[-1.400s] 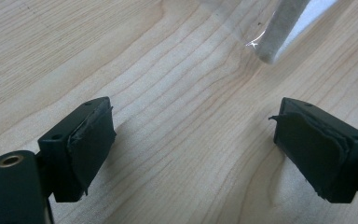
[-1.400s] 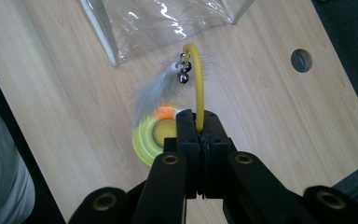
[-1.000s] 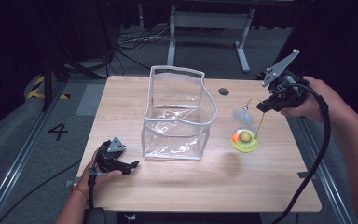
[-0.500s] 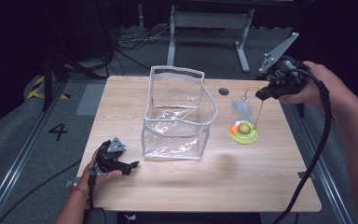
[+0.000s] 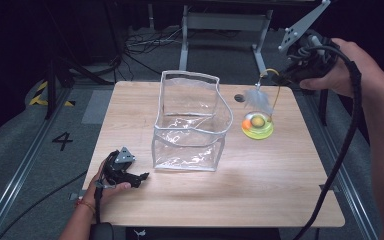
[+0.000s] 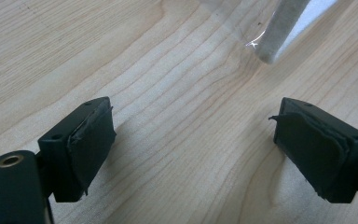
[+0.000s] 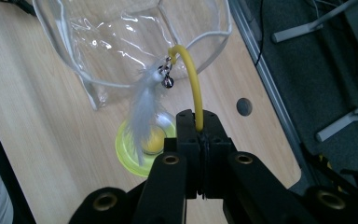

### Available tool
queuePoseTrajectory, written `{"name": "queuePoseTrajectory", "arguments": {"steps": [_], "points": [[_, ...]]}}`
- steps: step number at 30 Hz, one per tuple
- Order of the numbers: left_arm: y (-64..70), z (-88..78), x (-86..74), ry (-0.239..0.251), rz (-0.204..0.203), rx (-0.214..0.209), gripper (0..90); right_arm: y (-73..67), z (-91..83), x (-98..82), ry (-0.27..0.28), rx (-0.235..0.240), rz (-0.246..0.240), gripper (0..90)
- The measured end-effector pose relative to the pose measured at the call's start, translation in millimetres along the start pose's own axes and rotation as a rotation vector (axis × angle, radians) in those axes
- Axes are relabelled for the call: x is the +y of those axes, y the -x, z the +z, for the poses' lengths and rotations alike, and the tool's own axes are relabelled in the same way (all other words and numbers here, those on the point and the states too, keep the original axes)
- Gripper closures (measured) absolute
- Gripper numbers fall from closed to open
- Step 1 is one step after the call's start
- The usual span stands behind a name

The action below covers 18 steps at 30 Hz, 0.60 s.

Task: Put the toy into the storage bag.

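High view, left to right: left gripper (image 5: 139,177) rests on the surface (image 5: 260,195), jaws spread wide and empty, with the clear plastic bag (image 5: 190,125) just ahead of it. Right gripper (image 5: 292,75) is clamped tight on the yellow wand (image 7: 191,79) of a cat toy, whose feather (image 7: 142,109) and lime base (image 5: 257,129) sit below it. Lifting may swing the base, which could clip the bag's rim and topple it.

I see a wood surface (image 5: 260,190) carrying a clear plastic bag (image 5: 190,125); my left claw (image 5: 142,176) rests near its corner.
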State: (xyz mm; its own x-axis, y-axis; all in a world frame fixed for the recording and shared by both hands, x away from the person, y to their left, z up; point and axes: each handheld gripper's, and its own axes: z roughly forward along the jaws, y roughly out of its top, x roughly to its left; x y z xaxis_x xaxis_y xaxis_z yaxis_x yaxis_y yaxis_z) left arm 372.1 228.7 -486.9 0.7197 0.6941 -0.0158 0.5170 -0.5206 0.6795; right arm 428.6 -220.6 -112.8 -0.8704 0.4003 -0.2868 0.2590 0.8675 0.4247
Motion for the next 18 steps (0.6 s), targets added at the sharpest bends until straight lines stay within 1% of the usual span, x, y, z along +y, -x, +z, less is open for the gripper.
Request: {"name": "queuePoseTrajectory", "arguments": {"steps": [1, 5, 6, 8, 9, 10, 12, 14, 18], "points": [[-0.1, -0.2, 0.1, -0.002, 0.0, -0.001, 12.7, 0.5, -3.3, 3.3, 0.003, -0.006, -0.008, 88.7], [-0.4, -0.2, 0.2, -0.001, 0.005, 0.001, 12.7, 4.6, -16.8, 14.7, 0.031, -0.026, -0.006, 88.7], [-0.4, -0.1, 0.2, -0.001, 0.004, 0.0, 12.7, 5.7, -19.4, 17.5, 0.037, -0.027, -0.001, 88.7], [-0.4, -0.2, 0.2, -0.001, 0.004, 0.001, 12.7, 6.9, -23.3, 24.0, 0.045, -0.035, -0.006, 88.7], [-0.4, -0.2, 0.2, -0.001, 0.004, 0.001, 12.7, 6.9, -23.3, 24.0, 0.045, -0.035, -0.006, 88.7], [-0.4, -0.2, 0.2, -0.001, 0.004, 0.001, 12.7, 7.1, -25.1, 30.3, 0.047, -0.038, -0.013, 88.7], [-0.4, -0.1, 0.2, -0.001, 0.004, 0.001, 12.7, 5.9, -26.1, 37.3, 0.051, -0.034, -0.025, 88.7], [-0.4, -0.1, 0.2, -0.001, 0.004, 0.0, 12.7, 5.0, -26.5, 43.9, 0.056, -0.033, -0.026, 88.7], [-0.4, -0.1, 0.2, -0.001, 0.004, 0.001, 12.7, 2.5, -24.5, 59.5, 0.048, -0.03, -0.051, 88.7]]}}
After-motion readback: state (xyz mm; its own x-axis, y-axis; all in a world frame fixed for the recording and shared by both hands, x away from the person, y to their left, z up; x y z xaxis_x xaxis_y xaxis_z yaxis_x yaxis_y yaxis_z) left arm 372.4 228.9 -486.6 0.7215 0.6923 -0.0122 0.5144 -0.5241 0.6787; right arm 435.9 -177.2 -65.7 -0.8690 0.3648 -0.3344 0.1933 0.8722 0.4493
